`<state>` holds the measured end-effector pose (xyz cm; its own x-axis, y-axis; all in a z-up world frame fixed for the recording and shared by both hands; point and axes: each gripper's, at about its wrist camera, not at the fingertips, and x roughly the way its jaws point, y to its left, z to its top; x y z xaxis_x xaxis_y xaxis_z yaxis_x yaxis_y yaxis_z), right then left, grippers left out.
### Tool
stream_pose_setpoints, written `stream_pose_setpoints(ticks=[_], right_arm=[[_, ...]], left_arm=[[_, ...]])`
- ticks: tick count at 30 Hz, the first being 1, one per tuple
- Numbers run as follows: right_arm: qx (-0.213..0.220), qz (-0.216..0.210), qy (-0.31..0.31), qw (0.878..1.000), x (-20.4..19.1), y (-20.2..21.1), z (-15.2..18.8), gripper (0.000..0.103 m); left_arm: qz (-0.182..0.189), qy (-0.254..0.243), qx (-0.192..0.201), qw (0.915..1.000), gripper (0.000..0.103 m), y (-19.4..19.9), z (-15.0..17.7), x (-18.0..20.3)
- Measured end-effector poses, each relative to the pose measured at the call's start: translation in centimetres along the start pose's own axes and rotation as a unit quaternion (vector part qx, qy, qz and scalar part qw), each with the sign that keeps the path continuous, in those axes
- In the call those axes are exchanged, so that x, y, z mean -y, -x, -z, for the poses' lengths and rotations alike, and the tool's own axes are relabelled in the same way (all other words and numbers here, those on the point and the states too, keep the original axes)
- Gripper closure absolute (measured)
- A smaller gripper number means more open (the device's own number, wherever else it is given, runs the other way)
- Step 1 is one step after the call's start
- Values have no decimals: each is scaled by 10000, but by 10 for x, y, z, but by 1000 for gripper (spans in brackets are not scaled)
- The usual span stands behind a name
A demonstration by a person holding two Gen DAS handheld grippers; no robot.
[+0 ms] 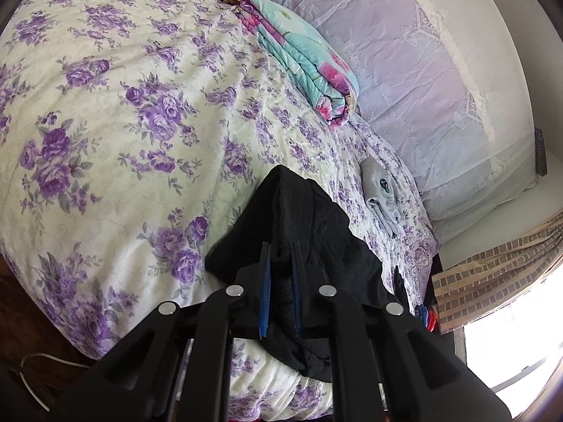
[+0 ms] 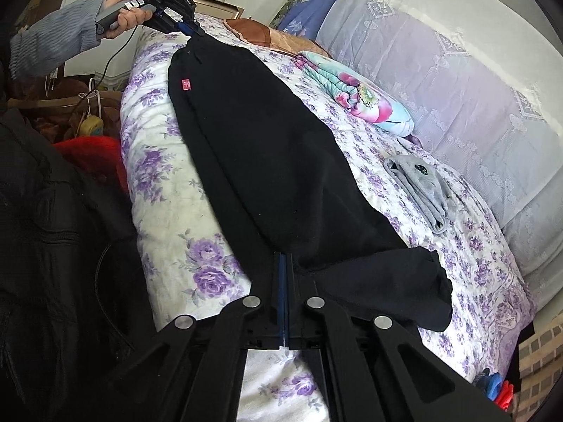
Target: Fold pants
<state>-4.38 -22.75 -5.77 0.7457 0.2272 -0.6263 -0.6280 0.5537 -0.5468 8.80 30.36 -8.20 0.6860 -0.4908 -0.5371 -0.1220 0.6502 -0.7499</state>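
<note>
Black pants [image 2: 267,147] lie stretched along the near side of a bed with a purple-flowered cover [image 2: 158,176]; a small red label [image 2: 186,84] shows near their far end. My right gripper [image 2: 283,257] is shut, its tips pinching the pants' near end, where one dark flap spreads to the right. In the same view a hand in a grey-blue sleeve holds my left gripper [image 2: 196,33] at the pants' far end. The left wrist view shows that gripper [image 1: 281,258] shut on a bunched fold of the pants [image 1: 316,225].
A folded teal and pink floral quilt [image 2: 359,98] and a folded grey garment [image 2: 422,190] lie farther back on the bed. Lace-covered pillows [image 2: 457,88] line the far side. A black jacket [image 2: 45,228] and red cloth [image 2: 91,154] crowd the near left.
</note>
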Motion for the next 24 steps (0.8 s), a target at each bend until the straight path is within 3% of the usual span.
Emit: stream_pose_setpoints(ticks=[2,5,6,7,8,10,14,16,18,24], right_arm=[[27,327,288,9990,-6,-3,1,102],[-110,331,494,9982,-7,-14,0,102],[-149,357,599,9975,-9,-18,0,96],[-179,416,755,9961,-12,-20,0,79],[-129,490,879,9948,-16,-20,0,70],[-52,526,973,9938,-19,-21,-1,65],[-144,394,892,9951,-16,-29,-5,70],[-204,301,795,9962,-12,-35,-6,87],[-238,294,757,9964,-10,-39,-8,97],[122,231,365,9990,3,-2,-16,98]], left_arm=[[-17,72,-37,10000,94,-2,0,-4],[-21,116,-47,9999,94,-5,-1,-6],[-7,110,-33,9999,94,-5,-1,-6],[3,107,-27,9999,94,-4,-1,-5],[1,110,-27,9999,94,-4,-1,-5],[-28,99,-44,9999,94,-5,-1,-4],[-64,67,-46,9999,94,-5,-1,-3],[-78,75,-59,9999,94,-6,-2,-4],[-95,92,-70,9999,94,-7,-2,-5],[-102,-36,56,9999,94,4,-1,7]])
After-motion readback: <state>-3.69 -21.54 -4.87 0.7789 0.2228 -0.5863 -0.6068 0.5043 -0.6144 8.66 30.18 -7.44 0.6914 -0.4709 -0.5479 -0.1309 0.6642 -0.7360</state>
